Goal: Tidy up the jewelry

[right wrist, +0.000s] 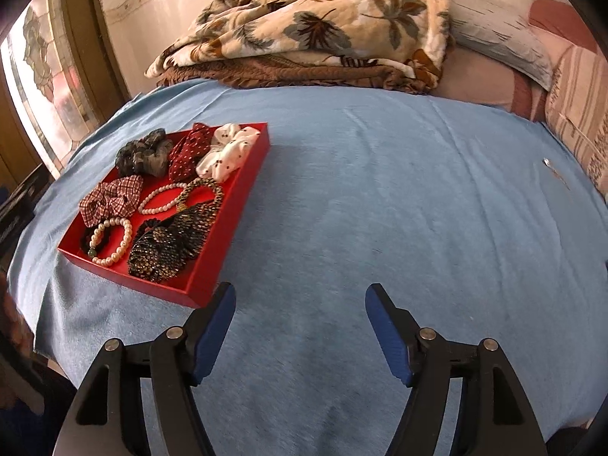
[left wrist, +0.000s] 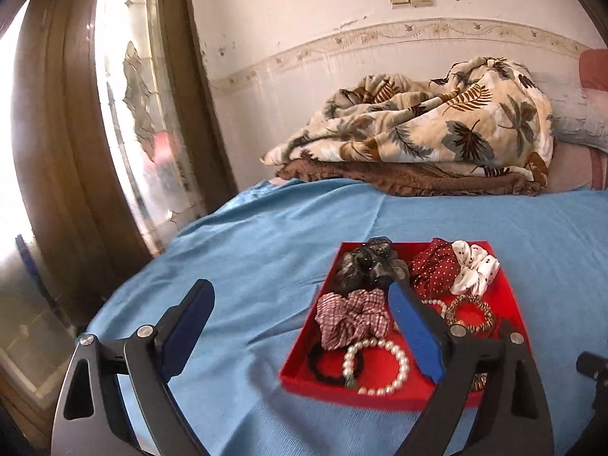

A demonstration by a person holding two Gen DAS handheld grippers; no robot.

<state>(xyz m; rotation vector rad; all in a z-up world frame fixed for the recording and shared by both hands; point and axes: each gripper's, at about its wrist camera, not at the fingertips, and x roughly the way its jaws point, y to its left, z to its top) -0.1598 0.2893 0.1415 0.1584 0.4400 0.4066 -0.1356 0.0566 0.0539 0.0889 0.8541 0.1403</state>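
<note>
Above the blue bed sheet (right wrist: 380,190), the right gripper (right wrist: 300,304) hangs with its jaws spread wide and nothing between them; its left fingertip sits just beside the near right corner of the red tray (right wrist: 224,239). The left gripper (left wrist: 300,300) is likewise released and empty, its right finger (left wrist: 414,338) crossing in front of the tray (left wrist: 380,393) in the left wrist view, its left finger over bare sheet (left wrist: 247,247).

Inside the tray, the far row holds a dark sheer scrunchie (right wrist: 142,154), a red dotted scrunchie (right wrist: 190,152) and a white dotted scrunchie (right wrist: 224,152), side by side. Nearer, a red checked scrunchie (right wrist: 112,197) lies at the left, a thin pearl bracelet (right wrist: 157,199) beside it, and a gold-and-black beaded band (right wrist: 201,190) to the right. At the near edge, a large pearl bracelet (right wrist: 114,243) with a green bead overlaps a black hair tie (right wrist: 86,241), and a dark gold-flecked scrunchie (right wrist: 171,243) fills the near right corner.

Beyond the tray, a leaf-print blanket (right wrist: 323,26) is heaped at the head of the bed against the wall (left wrist: 304,19), with pillows (right wrist: 532,60) to its right. A small metallic item (right wrist: 547,163), too small to identify, lies on the sheet far right.
</note>
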